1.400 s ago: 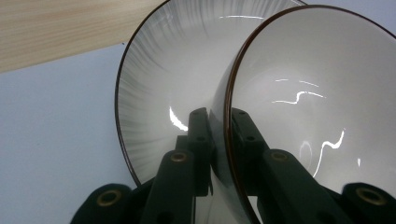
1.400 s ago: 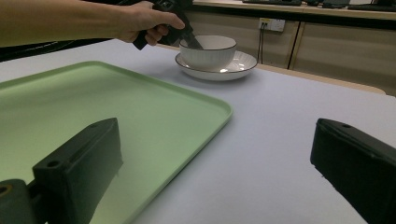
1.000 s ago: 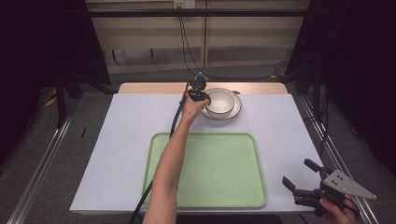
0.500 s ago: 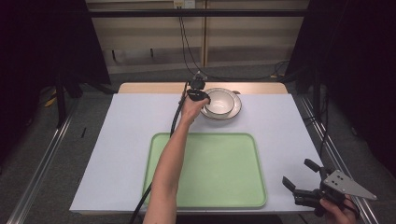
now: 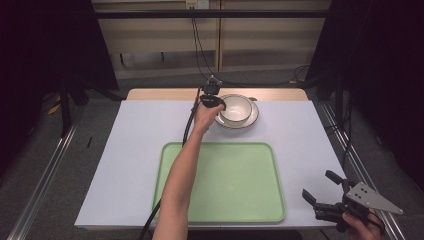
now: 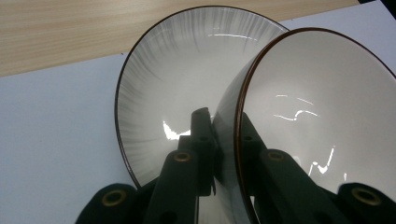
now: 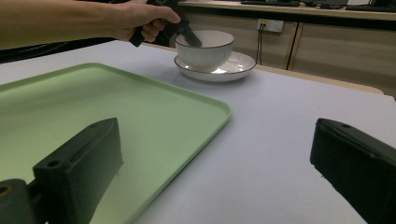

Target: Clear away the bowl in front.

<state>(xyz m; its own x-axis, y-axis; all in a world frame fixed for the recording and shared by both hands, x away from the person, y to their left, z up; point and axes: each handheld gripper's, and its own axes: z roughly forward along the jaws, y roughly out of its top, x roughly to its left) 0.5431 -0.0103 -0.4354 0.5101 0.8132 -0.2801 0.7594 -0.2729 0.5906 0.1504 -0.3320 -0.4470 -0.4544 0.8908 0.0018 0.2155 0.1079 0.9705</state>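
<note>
A white bowl (image 5: 236, 109) with a dark rim stands on a white plate (image 5: 251, 120) at the far middle of the table. My left gripper (image 5: 220, 106) is shut on the bowl's left rim; in the left gripper view one jaw lies outside the bowl (image 6: 317, 116) wall and one inside, over the plate (image 6: 177, 84). My right gripper (image 5: 318, 184) is held open off the table's near right corner, nothing between its jaws. From the right gripper view the bowl (image 7: 205, 49), plate (image 7: 236, 65) and left gripper (image 7: 189, 32) show far off.
A light green tray (image 5: 225, 185) lies bare at the near middle of the white table cover (image 5: 125, 150); its corner (image 7: 205, 107) lies ahead of the right gripper (image 7: 217, 140). A wooden strip (image 5: 165, 94) runs along the far edge. Metal rails flank the table.
</note>
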